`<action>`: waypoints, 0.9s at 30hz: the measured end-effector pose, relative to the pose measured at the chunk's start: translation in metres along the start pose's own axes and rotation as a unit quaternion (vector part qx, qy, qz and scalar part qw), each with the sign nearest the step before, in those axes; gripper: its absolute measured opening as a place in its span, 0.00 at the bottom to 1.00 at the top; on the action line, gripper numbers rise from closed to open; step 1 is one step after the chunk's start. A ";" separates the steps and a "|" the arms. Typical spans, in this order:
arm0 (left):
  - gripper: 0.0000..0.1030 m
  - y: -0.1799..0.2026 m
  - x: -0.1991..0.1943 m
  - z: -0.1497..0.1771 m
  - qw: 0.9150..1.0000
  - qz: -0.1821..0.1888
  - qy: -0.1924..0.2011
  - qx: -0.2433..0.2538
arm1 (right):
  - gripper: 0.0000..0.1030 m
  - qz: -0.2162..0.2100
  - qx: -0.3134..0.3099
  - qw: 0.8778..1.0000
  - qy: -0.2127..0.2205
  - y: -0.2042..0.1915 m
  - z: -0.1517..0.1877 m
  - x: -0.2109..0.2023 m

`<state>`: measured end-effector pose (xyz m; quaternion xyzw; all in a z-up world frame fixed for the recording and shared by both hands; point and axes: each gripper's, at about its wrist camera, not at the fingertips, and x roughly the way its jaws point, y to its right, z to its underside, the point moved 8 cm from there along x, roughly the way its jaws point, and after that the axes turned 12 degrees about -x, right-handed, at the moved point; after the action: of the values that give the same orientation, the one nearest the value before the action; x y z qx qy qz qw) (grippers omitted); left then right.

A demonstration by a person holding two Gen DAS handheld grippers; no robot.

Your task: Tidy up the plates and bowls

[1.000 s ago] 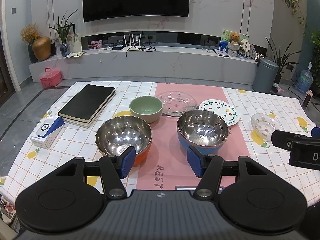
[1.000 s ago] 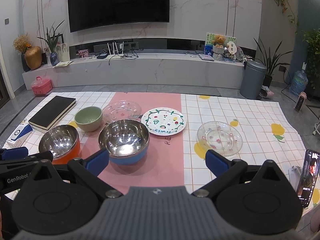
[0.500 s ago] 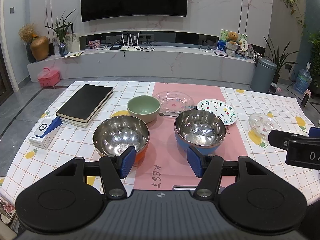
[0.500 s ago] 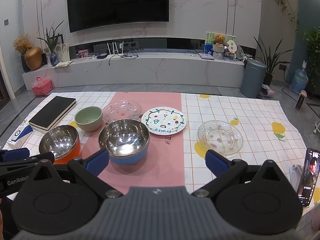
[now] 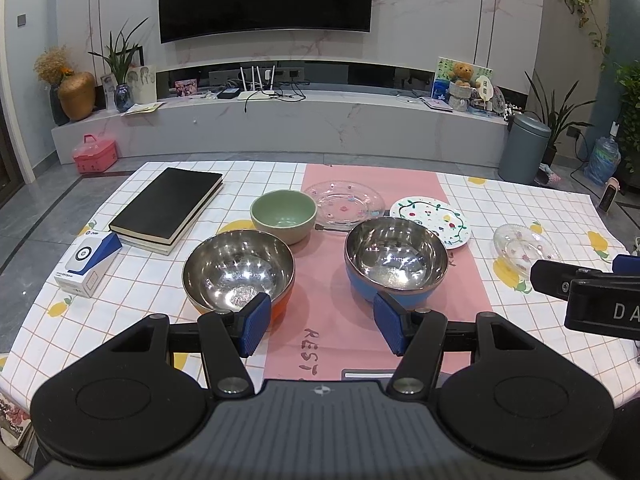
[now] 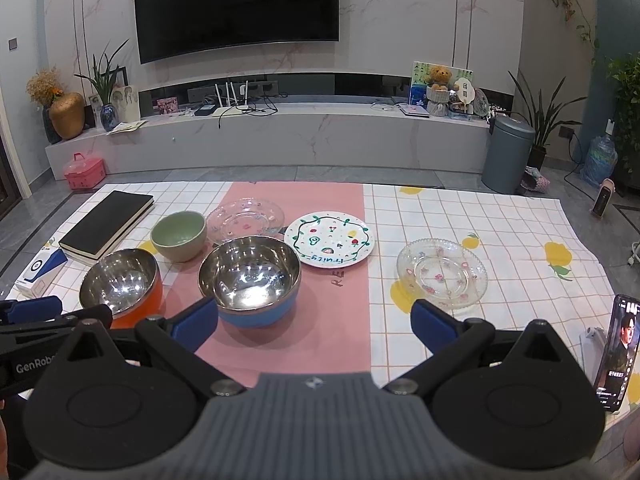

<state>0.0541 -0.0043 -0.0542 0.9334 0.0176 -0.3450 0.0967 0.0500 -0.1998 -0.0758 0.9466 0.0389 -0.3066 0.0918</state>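
While both grippers hang low over the near table edge, jaws apart and holding nothing: left gripper (image 5: 320, 322) just short of the two steel bowls, right gripper (image 6: 314, 322) spread wider, between the blue bowl and the near glass plate.

Orange bowl (image 5: 239, 270) and blue bowl (image 5: 396, 264) side by side, apart, steel insides bare. Green bowl (image 5: 283, 215) behind and between them, upright, near the orange one. Far glass plate (image 5: 344, 204) just right of the green bowl, on the pink runner (image 5: 332, 320). Painted plate (image 5: 430, 220) beside it, partly behind the blue bowl's rim in the left view, clear of it in the right view. Near glass plate (image 6: 442, 272) alone on the right, well apart from the rest.

All on a checked cloth (image 6: 500, 232) with yellow fruit prints, the runner down its middle, "REST" lettered near the front. Black book (image 5: 168, 204) at far left, a small white-and-blue box (image 5: 88, 264) beside it. Phone (image 6: 616, 354) propped at the right edge, screen lit.

Beyond the table: grey floor, long marble shelf (image 6: 280, 136), dark TV (image 6: 236, 4) on a marble wall, grey bin (image 6: 508, 154), pink case (image 6: 84, 170), gold vase (image 6: 66, 114), potted plants.
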 end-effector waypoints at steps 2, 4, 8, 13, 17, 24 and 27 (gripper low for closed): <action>0.68 0.001 0.000 0.000 1.000 0.000 0.000 0.000 | 0.98 0.000 0.000 1.000 -0.001 0.000 0.000 0.000; 0.68 0.000 0.000 0.000 1.000 0.000 0.000 0.001 | 0.98 -0.001 0.001 1.000 -0.002 0.000 0.000 0.000; 0.68 0.001 0.000 0.000 1.000 0.001 0.000 0.000 | 0.98 -0.001 0.002 1.000 -0.003 -0.001 0.001 0.000; 0.68 0.000 0.000 0.000 1.000 0.001 0.000 0.000 | 0.98 -0.001 0.002 1.000 -0.003 -0.001 0.001 0.000; 0.68 0.001 0.000 0.000 1.000 0.001 0.000 0.000 | 0.97 -0.002 0.001 1.000 -0.005 -0.001 0.001 0.000; 0.68 -0.001 0.000 0.000 1.000 -0.001 -0.002 -0.003 | 0.98 -0.009 -0.001 1.000 -0.001 -0.007 0.000 0.002; 0.68 -0.009 0.002 -0.004 1.000 -0.003 -0.003 -0.006 | 0.98 -0.020 -0.006 1.000 0.000 -0.014 -0.004 0.008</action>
<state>0.0569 0.0048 -0.0539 0.9319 0.0226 -0.3477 0.1013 0.0567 -0.1852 -0.0789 0.9452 0.0597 -0.3077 0.0911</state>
